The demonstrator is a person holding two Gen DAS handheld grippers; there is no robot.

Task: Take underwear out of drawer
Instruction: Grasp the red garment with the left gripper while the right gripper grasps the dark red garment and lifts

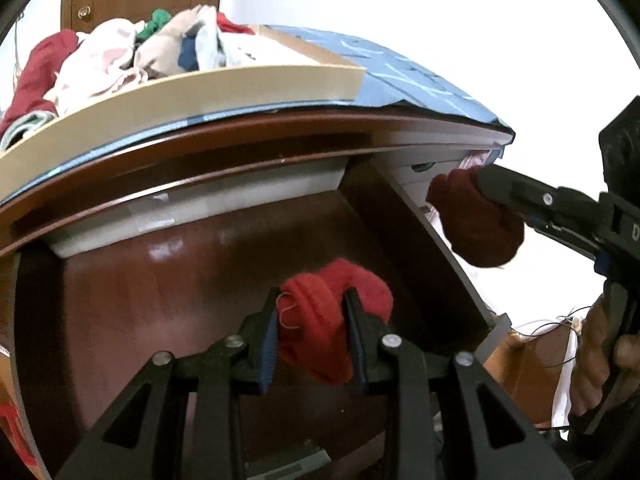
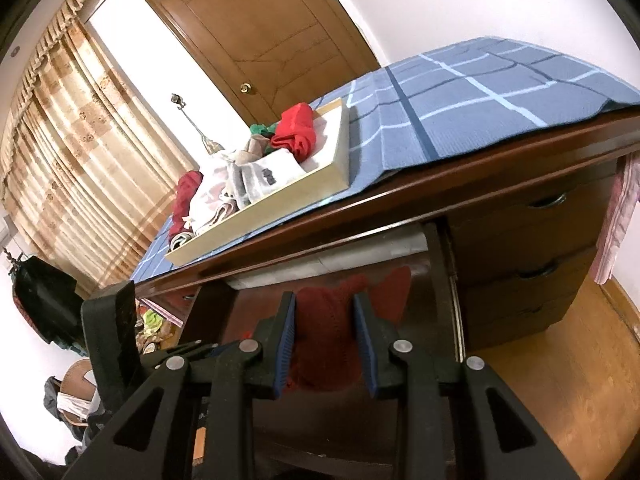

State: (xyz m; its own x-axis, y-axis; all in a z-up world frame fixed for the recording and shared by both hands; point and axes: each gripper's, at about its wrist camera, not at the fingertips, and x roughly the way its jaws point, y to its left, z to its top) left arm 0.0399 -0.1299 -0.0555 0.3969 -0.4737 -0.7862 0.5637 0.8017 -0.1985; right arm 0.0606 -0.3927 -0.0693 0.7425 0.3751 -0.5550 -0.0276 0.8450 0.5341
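Observation:
My left gripper point(image 1: 310, 300) is shut on a bright red underwear point(image 1: 320, 320) and holds it above the floor of the open brown drawer point(image 1: 168, 280). My right gripper point(image 2: 324, 304) is shut on a dark red underwear point(image 2: 326, 336); in the left wrist view that gripper point(image 1: 480, 184) and its dark red underwear point(image 1: 476, 228) hang beyond the drawer's right wall. A cream tray point(image 2: 280, 196) full of folded underwear stands on the desk top; it also shows in the left wrist view point(image 1: 192, 96).
A blue checked cloth point(image 2: 472, 100) covers the desk top. Closed drawers point(image 2: 528, 260) stack at the right, a pink cloth point(image 2: 620, 224) hanging beside them. A wooden door point(image 2: 260, 28) and curtains point(image 2: 72, 128) stand behind. Clutter lies on the floor at left.

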